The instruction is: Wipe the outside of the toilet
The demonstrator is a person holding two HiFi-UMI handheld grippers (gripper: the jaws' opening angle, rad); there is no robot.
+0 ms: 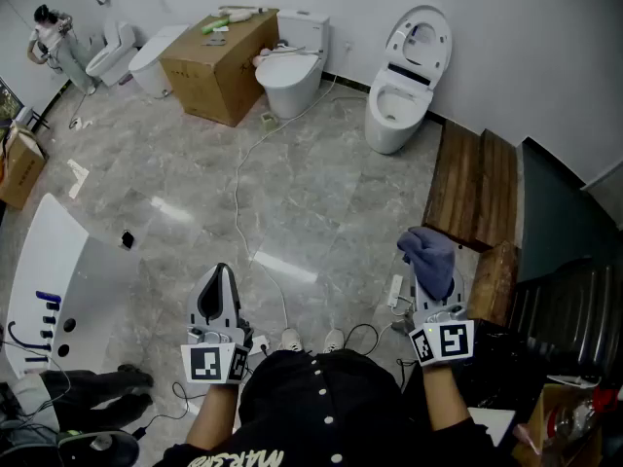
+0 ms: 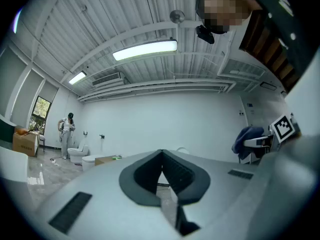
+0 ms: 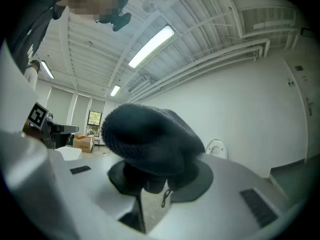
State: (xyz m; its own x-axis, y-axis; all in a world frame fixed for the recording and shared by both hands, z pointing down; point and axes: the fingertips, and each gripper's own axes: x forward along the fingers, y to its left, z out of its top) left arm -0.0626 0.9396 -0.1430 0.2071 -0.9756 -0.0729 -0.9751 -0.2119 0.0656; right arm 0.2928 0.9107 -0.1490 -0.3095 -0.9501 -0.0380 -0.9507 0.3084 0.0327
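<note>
My right gripper [image 1: 429, 278] clamps the bunched blue cloth [image 1: 426, 248], ready for wiping. My left gripper [image 1: 218, 275] is closed and empty, spare. The nearest toilet [image 1: 401, 86] stands well ahead.

Toilet [image 1: 404, 81]: white, smooth, glossy, ceramic by the look.
Floor [image 1: 321, 193]: grey veined stone tiles, polished, mirroring the lamps.
Cloth [image 1: 429, 254]: dark blue fabric, matt, coarse looped weave.
Box [image 1: 219, 61]: brown cardboard, matt.
Planks [image 1: 474, 188]: dark wood, grained, dull.
Left gripper [image 1: 222, 272]: grey plastic shell, smooth and matt; dark ribbed pads [image 2: 178, 172].
Wall [image 1: 506, 27]: white, smooth, matt.
Ceiling [image 2: 125, 29]: white ribbed sheet panels, matt.
</note>
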